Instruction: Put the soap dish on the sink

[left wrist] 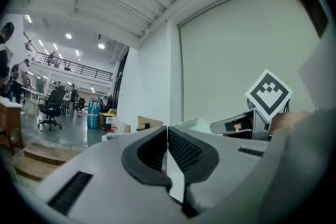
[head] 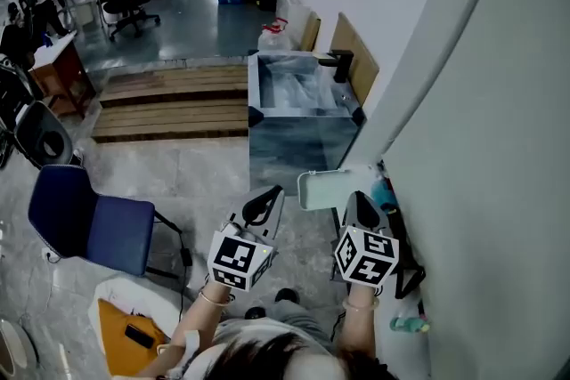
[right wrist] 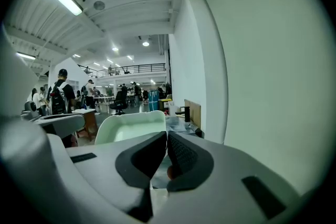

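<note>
The soap dish is a pale, shallow rectangular tray held in the air near the white wall, short of the sink. My right gripper is shut on the dish's near edge. In the right gripper view the soap dish spreads out just beyond the right gripper. The sink is a grey block with a glossy basin and a black faucet at its far right. My left gripper hovers left of the dish, shut with nothing in it. From the left gripper view, the dish shows just past the jaws.
A white wall runs close along the right. A blue chair stands at the left, and wooden pallets lie left of the sink. Bottles sit on the floor by the wall. Desks, chairs and people fill the far room.
</note>
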Available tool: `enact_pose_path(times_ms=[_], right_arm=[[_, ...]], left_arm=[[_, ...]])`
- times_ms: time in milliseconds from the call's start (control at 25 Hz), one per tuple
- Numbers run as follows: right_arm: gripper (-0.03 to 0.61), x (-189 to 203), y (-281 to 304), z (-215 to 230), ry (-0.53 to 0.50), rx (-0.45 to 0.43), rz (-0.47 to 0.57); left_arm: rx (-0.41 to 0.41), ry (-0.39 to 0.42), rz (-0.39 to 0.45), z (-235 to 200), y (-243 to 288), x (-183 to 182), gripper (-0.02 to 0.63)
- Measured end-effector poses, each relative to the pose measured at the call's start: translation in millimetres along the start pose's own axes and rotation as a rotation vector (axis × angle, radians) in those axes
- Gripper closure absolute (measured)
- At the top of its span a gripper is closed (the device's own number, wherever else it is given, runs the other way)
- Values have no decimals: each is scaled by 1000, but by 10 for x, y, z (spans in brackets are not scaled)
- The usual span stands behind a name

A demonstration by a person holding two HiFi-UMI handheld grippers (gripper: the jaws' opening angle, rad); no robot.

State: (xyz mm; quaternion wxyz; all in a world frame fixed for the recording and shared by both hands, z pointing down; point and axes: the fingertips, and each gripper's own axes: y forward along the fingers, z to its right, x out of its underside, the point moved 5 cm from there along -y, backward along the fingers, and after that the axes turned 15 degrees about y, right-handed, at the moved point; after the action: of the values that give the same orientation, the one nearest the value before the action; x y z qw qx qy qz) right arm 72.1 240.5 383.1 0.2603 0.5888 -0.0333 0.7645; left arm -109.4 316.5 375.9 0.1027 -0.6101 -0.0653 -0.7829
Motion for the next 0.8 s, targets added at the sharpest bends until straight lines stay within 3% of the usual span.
enact_pose_path(times_ms=[360,800], right_arm=[[548,-7,300,88,3,-7,-15],[548,-173,968,535,12,-28,-45]], left_arm=[[-5,-3,-10,-65,251,87,603],[-21,8,-24,-83,1027,197,604]])
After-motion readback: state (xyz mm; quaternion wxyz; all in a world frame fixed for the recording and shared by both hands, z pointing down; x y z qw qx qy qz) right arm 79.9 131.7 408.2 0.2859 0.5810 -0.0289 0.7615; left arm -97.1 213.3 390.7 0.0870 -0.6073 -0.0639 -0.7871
